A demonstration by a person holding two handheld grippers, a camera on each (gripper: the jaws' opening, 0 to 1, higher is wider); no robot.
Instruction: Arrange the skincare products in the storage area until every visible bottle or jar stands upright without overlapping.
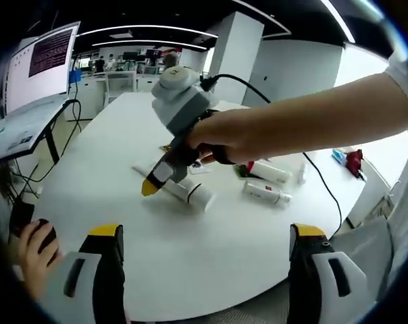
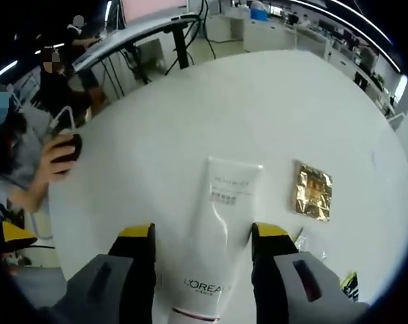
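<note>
My right gripper (image 2: 202, 236) brackets the white tube (image 2: 217, 229), jaws spread; beyond my left gripper's (image 1: 204, 236) released jaws, two bottles (image 1: 266, 194) lie flat.

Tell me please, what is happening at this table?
A person works at a white table with a gripper in each hand. The right gripper is open around a white tube that lies flat, ready to grasp it. The left gripper is open and hangs above the table edge, holding nothing. More tubes lie on their sides, and a gold sachet lies beside the white tube. Nothing is seen upright yet.
</note>
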